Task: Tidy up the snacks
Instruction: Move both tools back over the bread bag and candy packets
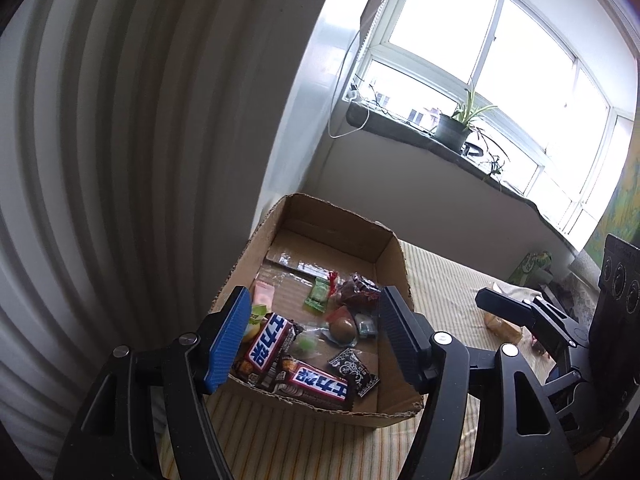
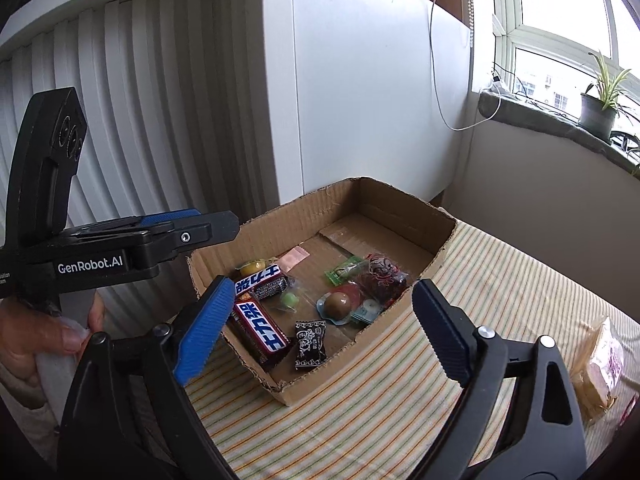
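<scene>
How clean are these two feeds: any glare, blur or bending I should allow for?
Left wrist view: the window is blown out white, the radiator bends strongly, and the snacks in the box look dim but sharp. Right wrist view: evener light, little glare, wrappers readable, curved edges.

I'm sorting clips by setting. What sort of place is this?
Probably a room in a home: a potted plant on a stone window sill, a striped cloth under a cardboard box of snacks, and white slatted panels behind.

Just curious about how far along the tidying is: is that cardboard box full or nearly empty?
Partly filled. The cardboard box holds wrapped snacks such as chocolate bars on one level, with bare floor at its far end.
</scene>
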`<move>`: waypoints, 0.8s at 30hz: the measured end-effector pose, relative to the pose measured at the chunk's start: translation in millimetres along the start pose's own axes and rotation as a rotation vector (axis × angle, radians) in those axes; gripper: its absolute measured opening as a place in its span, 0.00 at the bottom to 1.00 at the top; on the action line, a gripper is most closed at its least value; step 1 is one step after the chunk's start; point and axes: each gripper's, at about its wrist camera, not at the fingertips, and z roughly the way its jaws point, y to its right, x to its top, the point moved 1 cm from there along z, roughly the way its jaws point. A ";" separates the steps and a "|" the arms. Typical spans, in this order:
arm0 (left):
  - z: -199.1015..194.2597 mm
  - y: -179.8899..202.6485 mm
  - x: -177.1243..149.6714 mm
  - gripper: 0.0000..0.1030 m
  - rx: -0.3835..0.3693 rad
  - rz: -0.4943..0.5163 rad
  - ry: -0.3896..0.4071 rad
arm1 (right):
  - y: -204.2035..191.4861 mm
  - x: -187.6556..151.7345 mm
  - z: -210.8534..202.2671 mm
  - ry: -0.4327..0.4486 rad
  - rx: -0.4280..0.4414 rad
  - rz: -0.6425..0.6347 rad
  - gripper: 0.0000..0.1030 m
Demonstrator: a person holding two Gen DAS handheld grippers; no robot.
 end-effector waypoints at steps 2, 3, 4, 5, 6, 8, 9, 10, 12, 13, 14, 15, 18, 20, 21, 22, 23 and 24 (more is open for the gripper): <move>0.6 9.1 0.0 0.64 0.002 0.018 -0.007 | 6.0 -2.6 -5.1 0.003 -0.014 0.013 0.94; 1.5 15.0 0.1 0.65 0.002 0.028 -0.010 | 10.3 -4.7 -7.6 0.004 -0.017 0.024 0.94; 2.3 21.4 0.1 0.67 0.001 0.038 -0.013 | 15.3 -7.2 -10.6 0.002 -0.025 0.036 0.94; 3.4 28.6 -0.1 0.69 0.001 0.050 -0.015 | 21.1 -10.1 -14.0 0.002 -0.035 0.047 0.94; 4.9 36.4 -0.8 0.69 -0.002 0.062 -0.019 | 27.8 -13.2 -17.8 0.004 -0.043 0.061 0.94; 9.2 54.3 -2.5 0.69 -0.014 0.092 -0.032 | 43.6 -20.5 -26.9 0.008 -0.057 0.092 0.95; 11.4 63.9 -4.1 0.69 -0.020 0.109 -0.038 | 52.7 -25.2 -32.8 0.012 -0.067 0.108 0.95; 14.5 75.1 -5.8 0.69 -0.027 0.128 -0.047 | 62.4 -30.2 -39.5 0.018 -0.079 0.126 0.97; 21.8 98.7 -9.5 0.69 -0.047 0.168 -0.068 | 84.4 -41.2 -54.2 0.032 -0.112 0.165 0.98; 26.1 112.3 -11.9 0.69 -0.059 0.190 -0.079 | 96.4 -48.0 -62.8 0.038 -0.133 0.185 0.98; 30.2 125.3 -14.7 0.69 -0.072 0.212 -0.089 | 108.5 -55.2 -72.0 0.042 -0.158 0.204 0.98; 34.4 139.8 -18.1 0.69 -0.088 0.234 -0.099 | 122.1 -63.5 -82.2 0.047 -0.184 0.227 0.98; 48.4 184.9 -30.1 0.70 -0.148 0.296 -0.138 | 164.4 -91.3 -115.5 0.059 -0.255 0.306 0.98; 56.6 214.8 -40.0 0.70 -0.196 0.334 -0.169 | 191.4 -112.5 -141.2 0.060 -0.314 0.360 0.98; 59.9 227.7 -44.9 0.70 -0.220 0.352 -0.183 | 204.3 -123.0 -153.2 0.061 -0.345 0.388 0.98; 63.2 242.0 -50.2 0.70 -0.242 0.372 -0.196 | 216.6 -134.6 -166.1 0.061 -0.377 0.419 0.98; 65.7 255.6 -55.5 0.70 -0.261 0.392 -0.206 | 228.0 -144.0 -177.3 0.061 -0.405 0.447 0.98; 66.7 267.8 -59.9 0.70 -0.278 0.412 -0.215 | 237.8 -154.0 -189.1 0.060 -0.433 0.473 0.98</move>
